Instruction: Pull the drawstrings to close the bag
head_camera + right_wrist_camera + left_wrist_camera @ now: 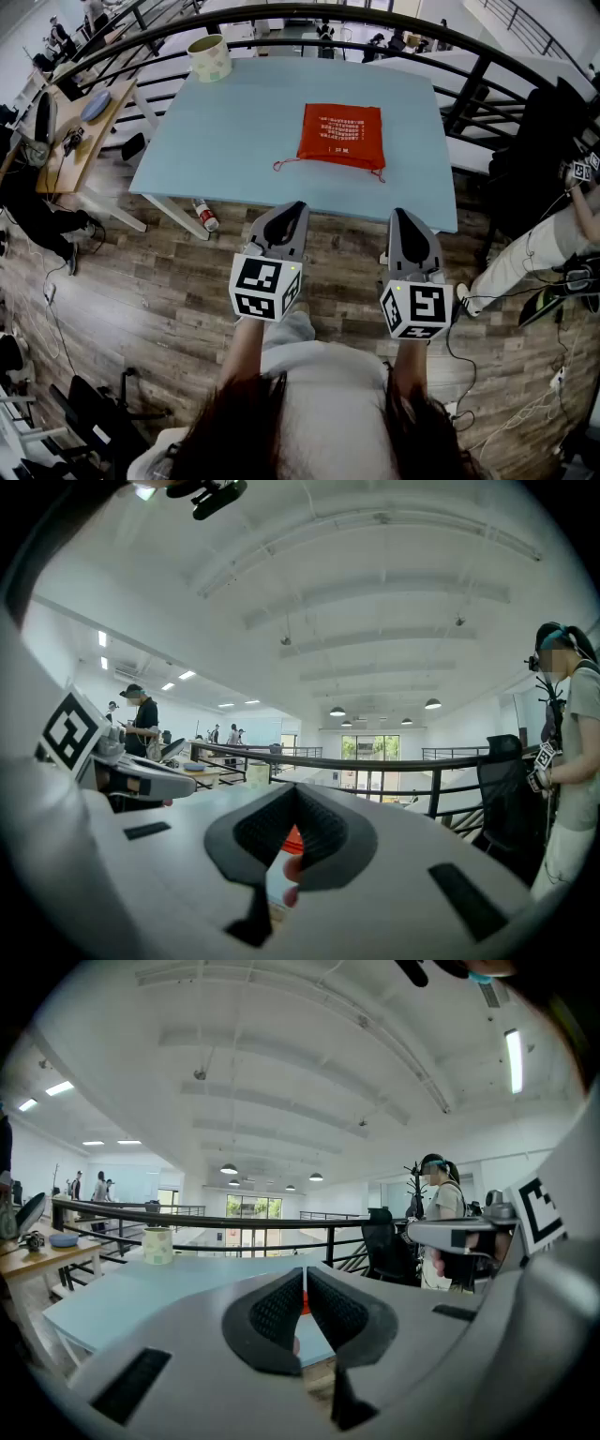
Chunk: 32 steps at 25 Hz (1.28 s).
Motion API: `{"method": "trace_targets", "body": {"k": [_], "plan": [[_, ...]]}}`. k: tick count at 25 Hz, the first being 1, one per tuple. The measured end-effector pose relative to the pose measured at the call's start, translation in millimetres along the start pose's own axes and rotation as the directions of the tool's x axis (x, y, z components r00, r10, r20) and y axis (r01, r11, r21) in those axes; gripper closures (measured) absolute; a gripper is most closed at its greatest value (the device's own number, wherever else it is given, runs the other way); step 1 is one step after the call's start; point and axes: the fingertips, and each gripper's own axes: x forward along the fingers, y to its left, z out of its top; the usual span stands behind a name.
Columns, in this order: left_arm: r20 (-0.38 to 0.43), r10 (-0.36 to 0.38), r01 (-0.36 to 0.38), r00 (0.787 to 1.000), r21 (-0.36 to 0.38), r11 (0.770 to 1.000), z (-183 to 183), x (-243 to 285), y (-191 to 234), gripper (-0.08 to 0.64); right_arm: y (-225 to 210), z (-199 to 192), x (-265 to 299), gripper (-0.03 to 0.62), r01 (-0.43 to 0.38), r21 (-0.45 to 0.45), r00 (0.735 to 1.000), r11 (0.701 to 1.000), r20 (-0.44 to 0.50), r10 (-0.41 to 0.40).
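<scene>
A red drawstring bag point(340, 135) with white print lies flat on the light blue table point(234, 141), its mouth toward me. Two red cord loops point(281, 166) trail from its near corners. My left gripper point(293, 208) hangs just off the table's near edge, short of the bag, jaws shut with nothing between them. My right gripper point(402, 217) is level with it to the right, also shut and empty. In the left gripper view only a sliver of the bag point(305, 1302) shows past the closed jaws. In the right gripper view a patch of the bag point(292, 840) shows below the jaws.
A patterned paper cup point(210, 58) stands at the table's far left corner. A black railing point(375, 28) curves behind the table. A wooden desk point(80, 131) with clutter is at left, a bottle point(206, 216) lies on the floor, and a person point(534, 244) stands at right.
</scene>
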Motion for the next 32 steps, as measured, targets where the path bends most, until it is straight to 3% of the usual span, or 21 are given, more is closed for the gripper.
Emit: {"method": "trace_targets", "body": {"k": [19,32], "plan": [[-0.011,-0.088,0.089,0.996,0.061,0.994,-3,25,61,0.534,16,-1,53,0.568,0.115,0.069,0.993,0.991,0.007,-0.116],[-0.003,-0.094,0.094,0.996,0.044,0.995,-3,39,93,0.534,30,0,81,0.568,0.124,0.074,0.992,0.990,-0.012,-0.123]]}}
